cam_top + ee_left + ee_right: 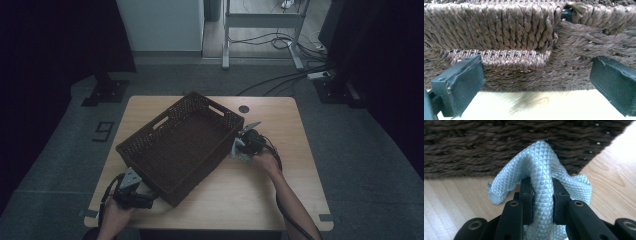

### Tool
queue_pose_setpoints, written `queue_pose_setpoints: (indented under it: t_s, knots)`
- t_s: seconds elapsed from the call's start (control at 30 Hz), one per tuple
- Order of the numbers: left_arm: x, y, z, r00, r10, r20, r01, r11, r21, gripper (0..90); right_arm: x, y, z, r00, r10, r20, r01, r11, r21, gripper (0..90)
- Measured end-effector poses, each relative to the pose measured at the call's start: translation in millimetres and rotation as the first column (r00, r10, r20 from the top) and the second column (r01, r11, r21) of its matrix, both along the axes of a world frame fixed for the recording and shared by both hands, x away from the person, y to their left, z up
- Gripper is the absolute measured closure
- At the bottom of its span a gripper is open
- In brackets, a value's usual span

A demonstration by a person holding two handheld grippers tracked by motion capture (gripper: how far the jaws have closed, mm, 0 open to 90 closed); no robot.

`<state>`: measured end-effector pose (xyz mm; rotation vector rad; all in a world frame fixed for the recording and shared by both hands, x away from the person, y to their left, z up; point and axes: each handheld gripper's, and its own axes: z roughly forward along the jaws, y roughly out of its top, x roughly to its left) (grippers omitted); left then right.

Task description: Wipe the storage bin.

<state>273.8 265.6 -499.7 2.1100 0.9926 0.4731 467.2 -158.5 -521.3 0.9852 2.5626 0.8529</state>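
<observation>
A dark brown woven basket [180,142] sits askew on the wooden table [260,190], with nothing visible inside. My right gripper [543,195] is shut on a pale blue quilted cloth [541,175], which bulges up between the jaws right beside the basket's right wall [499,145]. In the high view that gripper [239,146] and the cloth [241,152] sit at the basket's right corner. My left gripper [145,192] stands open at the basket's near left corner. In the left gripper view its jaws are wide apart in front of the basket's woven wall [524,50], just above the tabletop.
The table's far edge has a round cable hole [243,109]. Grey carpet surrounds the table, with cables [280,80] and a desk frame [262,30] beyond it. Bare tabletop lies at the near right.
</observation>
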Motion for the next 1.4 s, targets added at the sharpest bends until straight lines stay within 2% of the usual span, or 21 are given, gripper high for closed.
queue_pose_setpoints:
  t_s: [0.33,0.77,1.2,1.4]
  knots:
    - [-0.1,-0.1,-0.1,1.0,0.001,-0.001,-0.001,1.0,-0.002,0.0,-11.9,12.7,1.2,0.9989,0.045,-0.006,-0.045,0.999,-0.009,73.0]
    - [-0.3,-0.4,-0.2,1.0,0.001,-0.001,-0.001,1.0,-0.001,0.0,-27.4,25.0,0.9,0.996,0.087,-0.019,-0.087,0.996,0.002,72.9]
    - [-0.3,-0.5,-0.2,1.0,0.002,-0.002,-0.002,1.0,-0.002,0.0,-40.9,38.1,1.3,0.9944,0.105,-0.018,-0.105,0.995,-0.004,72.5]
    - [-0.4,-0.5,-0.3,1.0,0.001,-0.001,-0.001,1.0,-0.003,0.0,-48.7,43.1,1.6,0.9913,0.129,-0.026,-0.129,0.992,0.007,72.6]
